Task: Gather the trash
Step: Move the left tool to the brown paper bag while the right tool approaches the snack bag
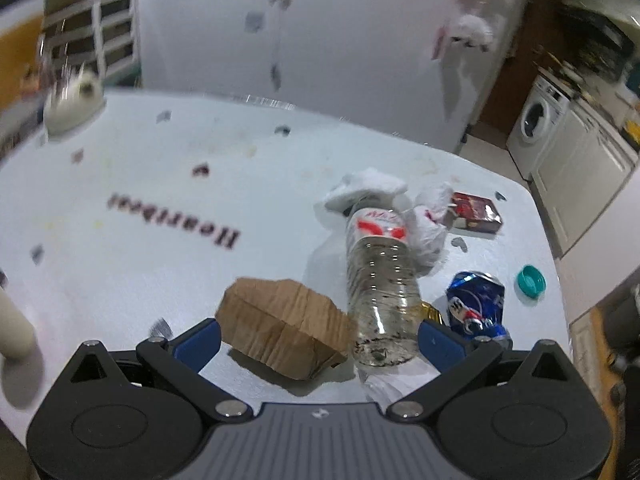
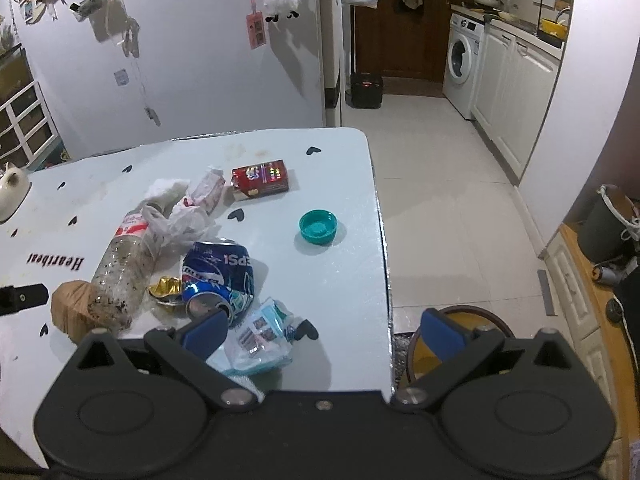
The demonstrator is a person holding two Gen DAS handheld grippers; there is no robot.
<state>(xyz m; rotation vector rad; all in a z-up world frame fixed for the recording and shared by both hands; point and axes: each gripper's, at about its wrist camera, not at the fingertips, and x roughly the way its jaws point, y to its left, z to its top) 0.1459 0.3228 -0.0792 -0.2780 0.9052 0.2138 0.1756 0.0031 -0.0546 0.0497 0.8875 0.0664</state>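
Note:
Trash lies on a white table. My left gripper is open, its fingers either side of a brown crumpled paper bag and the base of a clear plastic bottle. Right of the bottle sit a crushed blue Pepsi can, a gold foil wrapper, white crumpled tissue and plastic, a red box and a teal cap. My right gripper is open above a clear packet near the table's right edge.
A round brown bin stands on the floor just past the table's right edge. A white cat-shaped dish sits at the far left. Beyond are a white fridge, a washing machine and a grey bucket.

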